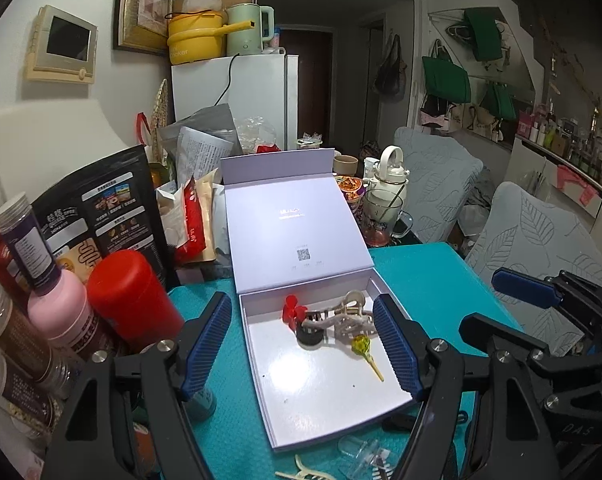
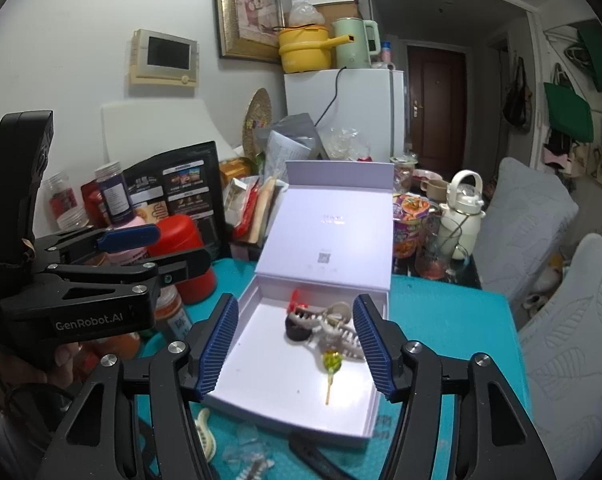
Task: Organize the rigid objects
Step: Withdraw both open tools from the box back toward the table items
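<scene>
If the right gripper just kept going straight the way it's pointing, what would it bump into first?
Probably the open lavender box. The right gripper, its jaws open and empty, aims down into the box, roughly at the lollipop and the beige hair claw behind it. Depth is hard to judge.

A: Background clutter?
B: Red canister [image 1: 135, 298] beside pink bottle [image 1: 67, 312], black pouch [image 1: 101, 216] behind them — all at table's left.
A: Farther back?
B: White fridge [image 1: 237, 96] — yellow pot [image 1: 195, 36] and green kettle [image 1: 247, 28] on top. Cream teapot [image 1: 391, 172] at right.
</scene>
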Motion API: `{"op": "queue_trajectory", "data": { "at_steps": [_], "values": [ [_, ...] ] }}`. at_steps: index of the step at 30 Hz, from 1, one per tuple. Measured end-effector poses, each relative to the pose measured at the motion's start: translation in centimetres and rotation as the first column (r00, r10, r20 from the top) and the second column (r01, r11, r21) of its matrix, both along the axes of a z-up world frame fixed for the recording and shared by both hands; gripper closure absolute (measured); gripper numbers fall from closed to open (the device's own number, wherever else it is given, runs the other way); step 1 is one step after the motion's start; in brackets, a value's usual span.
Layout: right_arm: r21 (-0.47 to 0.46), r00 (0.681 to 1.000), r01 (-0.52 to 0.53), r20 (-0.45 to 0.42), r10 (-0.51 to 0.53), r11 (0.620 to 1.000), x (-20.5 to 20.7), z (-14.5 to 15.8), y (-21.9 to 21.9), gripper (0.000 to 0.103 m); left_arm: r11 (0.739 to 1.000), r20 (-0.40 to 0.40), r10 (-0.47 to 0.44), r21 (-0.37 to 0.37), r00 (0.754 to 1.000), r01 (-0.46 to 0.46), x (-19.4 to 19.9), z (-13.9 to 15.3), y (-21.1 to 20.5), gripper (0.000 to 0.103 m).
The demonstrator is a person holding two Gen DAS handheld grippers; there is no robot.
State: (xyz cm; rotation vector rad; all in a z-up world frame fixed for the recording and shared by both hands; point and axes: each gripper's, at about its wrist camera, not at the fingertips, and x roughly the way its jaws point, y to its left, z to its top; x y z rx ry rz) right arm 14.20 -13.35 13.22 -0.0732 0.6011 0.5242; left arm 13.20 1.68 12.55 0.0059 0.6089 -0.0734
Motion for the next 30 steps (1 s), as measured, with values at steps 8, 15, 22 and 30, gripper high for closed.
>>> {"op": "queue_trajectory", "data": {
  "at_steps": [8, 15, 22, 30],
  "values": [
    [-0.005, 1.000, 0.003, -0.008, -0.003, 1.000, -2.7, -0.3, -0.5, 0.036, 1.000, -0.020, 0.004, 0.006, 1.000, -0.003, -2.6, -1.0, 0.0, 0.030],
    [-0.004, 1.000, 0.001, -0.016, -0.001, 1.000, -4.9, -0.8, -0.6, 0.034, 1.000, -0.030, -0.004, 0.002, 1.000, 0.004, -5.0, -1.9, -0.2, 0.030],
    [0.000, 0.999, 0.000, -0.032, 0.000, 1.000, -7.0, -1.8, -0.7, 0.033, 1.000, -0.050, -0.004, -0.009, 0.999, 0.004, -6.9, -3.0, -0.2, 0.030],
    [0.008, 0.999, 0.002, -0.051, -0.001, 1.000, -8.9, -3.3, -1.0, 0.031, 1.000, -0.067, 0.002, -0.020, 0.998, -0.004, -8.9, -4.5, -0.2, 0.030]
  ]
}}
